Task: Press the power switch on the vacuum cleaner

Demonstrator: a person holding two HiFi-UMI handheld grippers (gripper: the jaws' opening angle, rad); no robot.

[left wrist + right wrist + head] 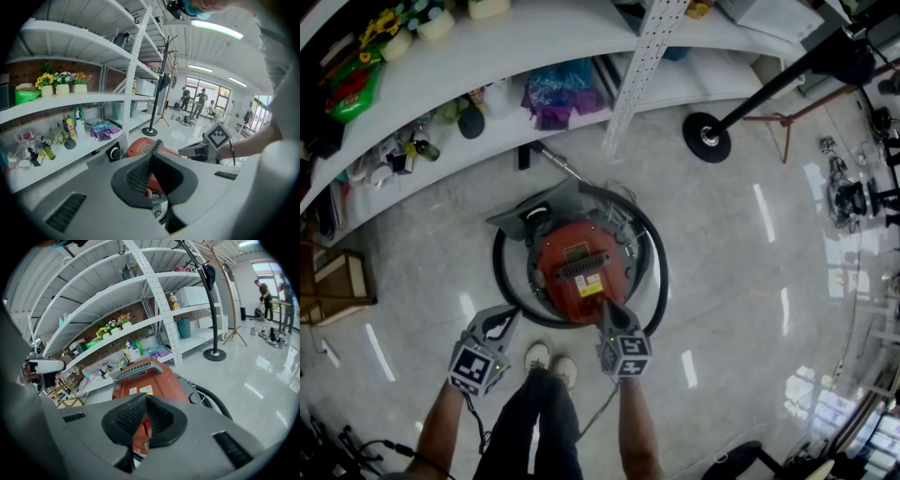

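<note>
Shelving point(487, 56) runs along the far edge of the glossy pale floor point(722, 244), and just in front of it stands the vacuum cleaner point(577, 267), a round red body with a black ribbed handle point(578, 266) across its top and a yellow label point(590, 286) beside that. A black hose point(660, 272) lies coiled in a loop around the body. The person stands at the near side of the machine, shoes point(551, 360) on the floor between the two forearms. The left gripper point(508, 317) points toward the near-left part of the hose loop, just beside it and apart from the red body; in the left gripper view its jaws point(151, 155) are together with nothing between them, the vacuum cleaner point(140, 147) lying beyond their tips. The right gripper point(607, 314) reaches over the near rim of the machine, its tip at the edge of the red top below the yellow label. In the right gripper view its jaws point(146, 397) are likewise pressed together and empty, with the red body point(145, 378) filling the space straight ahead and below. Whether the tip touches the casing cannot be told, and the power switch cannot be picked out in any view. A coat stand's round black base point(706, 137) sits on the floor well apart, toward the far right, and flower pots point(61, 88) line an upper shelf.
</note>
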